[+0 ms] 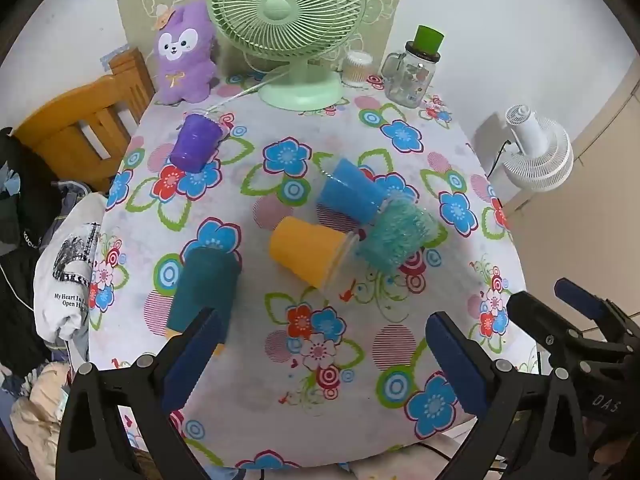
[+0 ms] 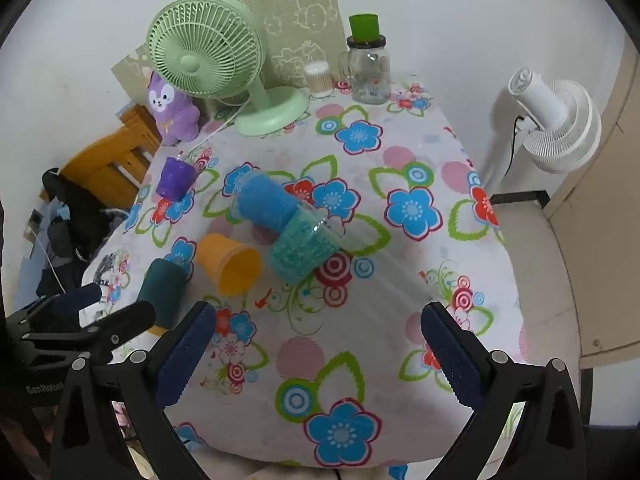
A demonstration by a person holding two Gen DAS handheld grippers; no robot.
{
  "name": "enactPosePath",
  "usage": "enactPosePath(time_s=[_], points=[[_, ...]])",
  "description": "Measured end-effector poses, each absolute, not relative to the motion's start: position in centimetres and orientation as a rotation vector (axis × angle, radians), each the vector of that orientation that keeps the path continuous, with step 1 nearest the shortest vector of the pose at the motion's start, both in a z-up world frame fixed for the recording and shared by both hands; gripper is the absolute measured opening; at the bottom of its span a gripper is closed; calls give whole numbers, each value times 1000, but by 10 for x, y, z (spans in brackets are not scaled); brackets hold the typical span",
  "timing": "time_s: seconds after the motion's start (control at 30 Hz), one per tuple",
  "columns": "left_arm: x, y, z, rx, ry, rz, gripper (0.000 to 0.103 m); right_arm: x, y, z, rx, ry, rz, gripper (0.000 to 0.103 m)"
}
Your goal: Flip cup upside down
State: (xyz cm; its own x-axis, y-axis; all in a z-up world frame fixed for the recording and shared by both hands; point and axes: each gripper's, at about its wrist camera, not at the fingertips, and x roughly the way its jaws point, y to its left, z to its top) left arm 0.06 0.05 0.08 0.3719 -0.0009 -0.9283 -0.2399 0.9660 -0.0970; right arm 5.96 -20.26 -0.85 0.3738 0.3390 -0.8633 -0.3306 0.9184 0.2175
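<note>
Several plastic cups lie on the floral tablecloth. An orange cup, a blue cup and a turquoise cup lie on their sides, touching, mid-table. A dark teal cup stands upside down near the left edge. A purple cup stands upside down further back. My left gripper is open and empty above the near table, its left finger beside the teal cup. My right gripper is open and empty.
A green fan, a purple plush toy, a glass jar with a green lid and a cotton-swab tub stand at the back. A wooden chair with clothes is left. A white fan stands right.
</note>
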Motion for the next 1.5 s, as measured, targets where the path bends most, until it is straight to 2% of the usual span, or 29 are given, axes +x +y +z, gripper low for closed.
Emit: enactPosePath(time_s=[0.27,0.37,1.5], points=[[-4,-8,6,-244,1138,183,102,62,-207,3,13,1064,426,103],[-4,-7,9,-245,1128,190,102,60,-201,5,-67,1042,410,103],[-18,-1,20,-240,1093,220,102,51,-198,12,-85,1021,417,103]])
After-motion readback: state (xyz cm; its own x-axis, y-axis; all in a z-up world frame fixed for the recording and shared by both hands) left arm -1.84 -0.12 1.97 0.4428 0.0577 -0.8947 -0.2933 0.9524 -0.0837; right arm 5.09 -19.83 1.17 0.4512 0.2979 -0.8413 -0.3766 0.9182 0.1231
